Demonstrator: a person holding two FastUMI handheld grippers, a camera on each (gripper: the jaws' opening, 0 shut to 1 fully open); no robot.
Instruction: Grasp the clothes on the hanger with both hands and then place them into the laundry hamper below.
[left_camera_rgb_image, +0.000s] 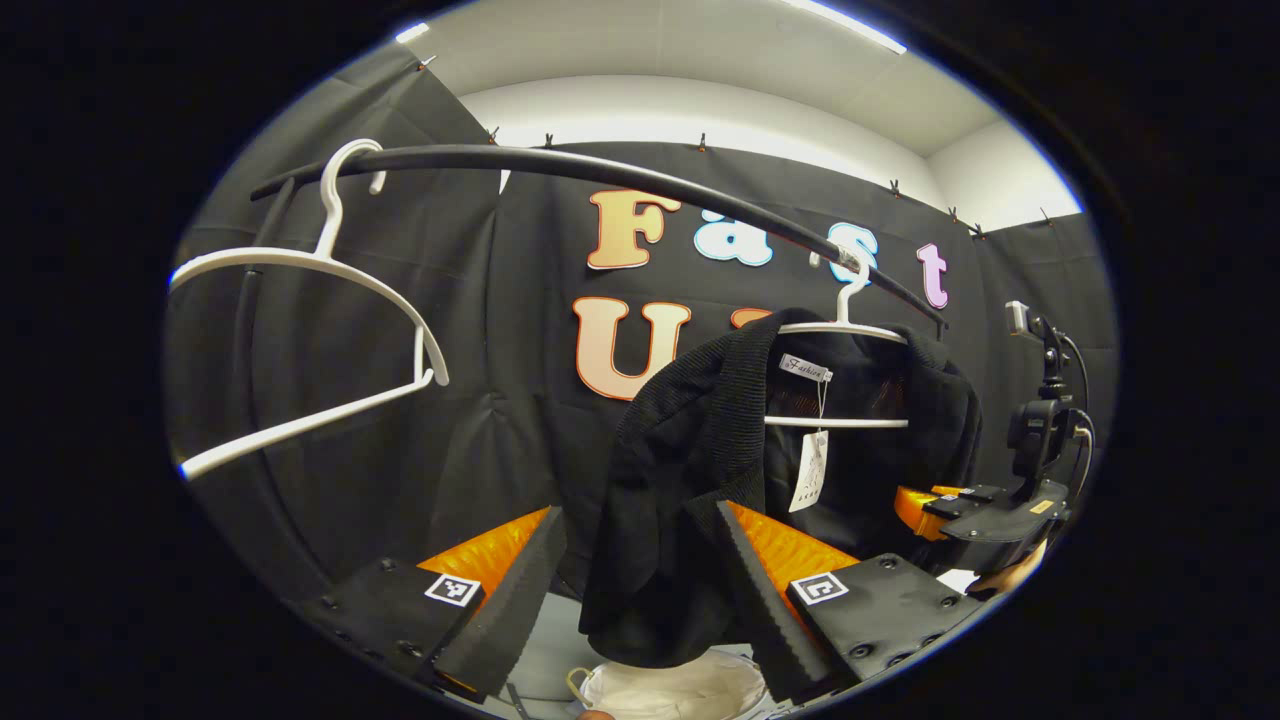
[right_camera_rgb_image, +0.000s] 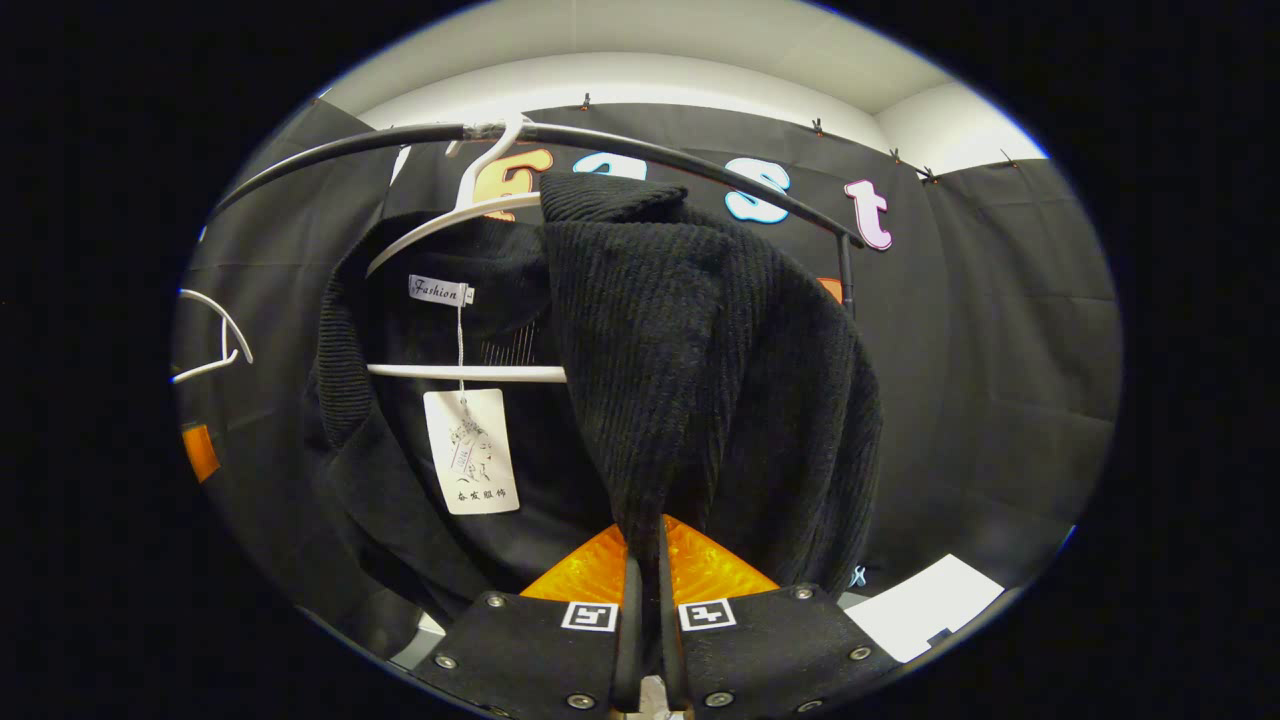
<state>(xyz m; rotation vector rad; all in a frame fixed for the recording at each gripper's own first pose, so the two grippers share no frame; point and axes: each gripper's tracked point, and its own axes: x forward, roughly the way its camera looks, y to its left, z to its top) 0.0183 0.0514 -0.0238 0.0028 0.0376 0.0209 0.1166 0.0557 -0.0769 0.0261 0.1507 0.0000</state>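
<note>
The black rail is the landmark here: it arcs across the booth in front of the dark cloth wall, under a pale ceiling. Below the rail, toward its right end, hangs the black knitted garment on a white hanger; toward the rail's left end an empty white hanger dangles. Far beneath the rail a pale laundry hamper shows its rim directly under the garment.

The garment looks soft, ribbed and fairly thick (a cardigan or sweater, I judge), so it should drape and stretch rather than hold shape, and feel light to moderate in weight. The shoulders near the hanger seem the best places to grip, so it slides off cleanly.

The right hand-held gripper is closed tight on a fold of the garment's shoulder, with cloth pinched between its fingers. The left hand-held gripper is spread wide, the garment's lower front hanging between its fingers, not yet clamped. A paper tag hangs inside the collar.
</note>
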